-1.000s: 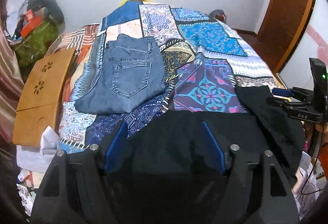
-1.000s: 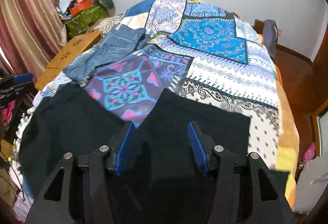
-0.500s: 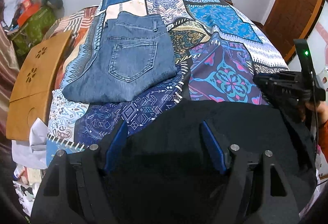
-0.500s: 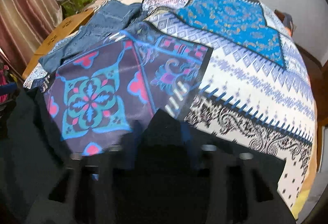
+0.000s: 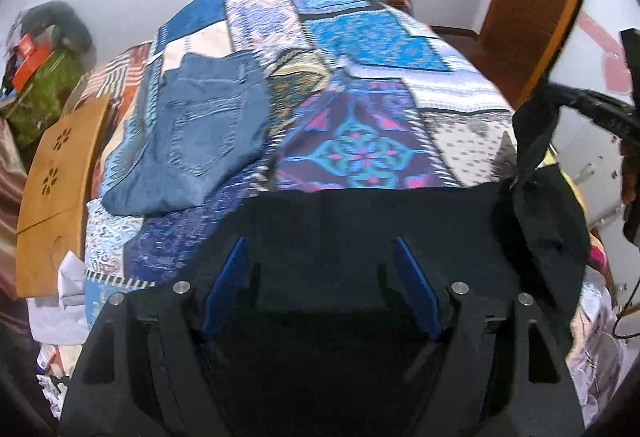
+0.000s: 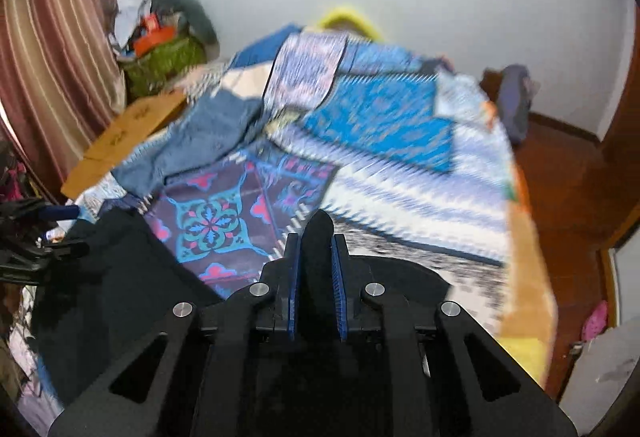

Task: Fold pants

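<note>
On the bed [image 5: 460,105] the black pants [image 5: 360,221] lie along the near edge; my right gripper [image 6: 314,277], wide a second ago, has clenched on their fabric and lifted it, so I judge the fold begun; my left gripper [image 5: 320,261] stays released above them.

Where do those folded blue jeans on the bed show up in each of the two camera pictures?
Left wrist view: the folded blue jeans lie left of centre on the patchwork bedspread, back pocket showing.
Right wrist view: the folded blue jeans are blurred, upper left of centre, beside the wooden board.
Shared landmark: the purple square with a teal flower.
</note>
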Demonstrator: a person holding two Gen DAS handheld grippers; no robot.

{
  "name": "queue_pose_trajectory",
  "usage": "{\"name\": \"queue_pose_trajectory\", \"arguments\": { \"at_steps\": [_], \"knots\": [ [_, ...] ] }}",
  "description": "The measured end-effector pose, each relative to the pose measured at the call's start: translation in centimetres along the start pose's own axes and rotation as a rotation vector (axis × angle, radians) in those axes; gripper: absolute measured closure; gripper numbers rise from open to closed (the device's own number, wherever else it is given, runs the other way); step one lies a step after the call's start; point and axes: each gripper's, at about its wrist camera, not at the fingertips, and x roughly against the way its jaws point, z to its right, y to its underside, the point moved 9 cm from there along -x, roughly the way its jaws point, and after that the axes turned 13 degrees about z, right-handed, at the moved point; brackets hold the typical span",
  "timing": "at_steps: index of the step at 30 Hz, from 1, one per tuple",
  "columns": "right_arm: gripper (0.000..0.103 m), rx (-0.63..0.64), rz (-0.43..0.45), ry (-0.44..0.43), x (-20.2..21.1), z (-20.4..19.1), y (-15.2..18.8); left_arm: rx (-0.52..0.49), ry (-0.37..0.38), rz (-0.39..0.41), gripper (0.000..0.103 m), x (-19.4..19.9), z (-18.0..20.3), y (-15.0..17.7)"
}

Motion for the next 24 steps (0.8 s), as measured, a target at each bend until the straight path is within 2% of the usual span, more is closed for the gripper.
{"name": "queue_pose_trajectory", "arguments": {
  "at_steps": [4, 7, 9, 13, 20, 24],
  "knots": [
    [0.09, -0.013, 0.05, 0.04, 5.0, 1.0, -0.7, -0.032, 0.028, 0.008, 0.022, 1.1, 3.3, -0.1],
    [0.09, -0.023, 0.056, 0.069, 7.7, 2.0, 0.2, -0.063, 0.046, -0.001, 0.021, 1.7, 5.9, 0.4],
    [0.09, -0.038, 0.042, 0.089, 9.5, 2.8, 2.0, -0.08, 0.057, -0.008, 0.021, 1.8, 7.3, 0.9],
    [0.09, -0.111, -0.027, 0.117, 11.8, 4.4, 7.6, -0.122, 0.058, -0.03, 0.021, 1.7, 9.5, 2.2],
    [0.086, -0.228, -0.176, 0.168, 13.1, 6.3, 18.1, -0.114, 0.041, -0.091, 0.02, 0.0, 10.8, 4.5],
    [0.085, -0.331, -0.202, 0.183, 13.6, 7.5, 20.8, -0.105, 0.028, -0.148, 0.02, -1.4, 11.0, 6.0]
  ]
}}
